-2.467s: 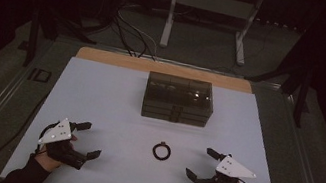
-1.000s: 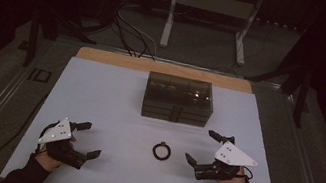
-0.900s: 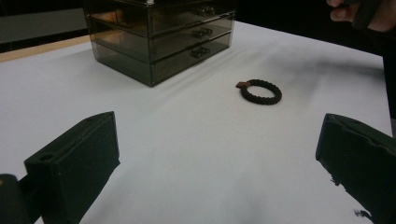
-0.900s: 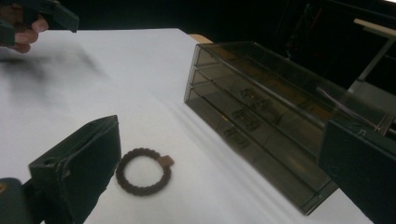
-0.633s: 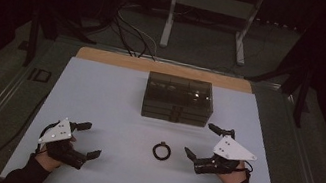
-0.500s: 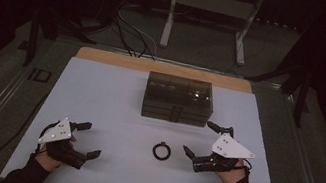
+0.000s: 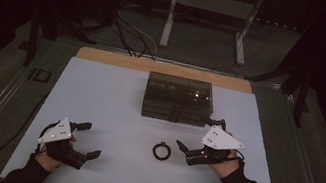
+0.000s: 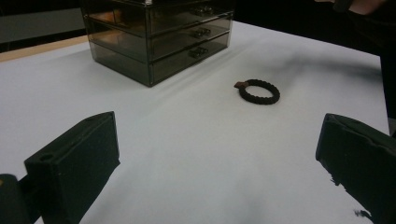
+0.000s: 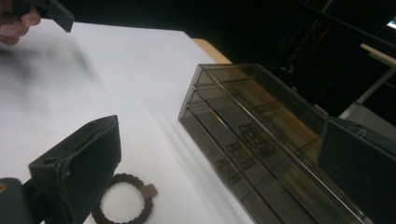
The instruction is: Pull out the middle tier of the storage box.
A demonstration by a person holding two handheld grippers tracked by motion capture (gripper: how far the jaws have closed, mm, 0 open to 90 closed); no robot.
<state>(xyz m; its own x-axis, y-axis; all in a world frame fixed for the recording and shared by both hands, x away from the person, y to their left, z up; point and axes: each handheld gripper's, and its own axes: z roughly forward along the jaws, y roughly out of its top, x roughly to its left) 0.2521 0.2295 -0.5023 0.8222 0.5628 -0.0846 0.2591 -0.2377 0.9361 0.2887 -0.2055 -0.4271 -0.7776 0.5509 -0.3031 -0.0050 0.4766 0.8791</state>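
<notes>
A black braided bracelet (image 7: 161,151) with a small brown tag lies flat on the white mat (image 7: 109,97). Behind it stands a smoked clear drawer box (image 7: 178,98) with three shut drawers. My right gripper (image 7: 193,133) hovers open just right of the bracelet, one jaw near the box's front right corner. In the right gripper view the bracelet (image 9: 123,205) sits by the lower jaw, with the box (image 9: 261,140) ahead between the spread jaws of that gripper (image 9: 219,133). My left gripper (image 7: 90,139) rests open at the front left. The left gripper view shows the bracelet (image 8: 259,91) and box (image 8: 159,32) beyond its gripper (image 8: 218,123).
A wooden strip (image 7: 165,68) borders the mat's far edge. Cables (image 7: 130,20) and a metal stand (image 7: 208,8) lie on the dark floor behind the table. The other hand and its gripper (image 9: 42,11) show at the top left of the right gripper view.
My right gripper has moved left and away from the front edge, ending close beside the bracelet and the box's corner. The left gripper, bracelet and box have stayed put.
</notes>
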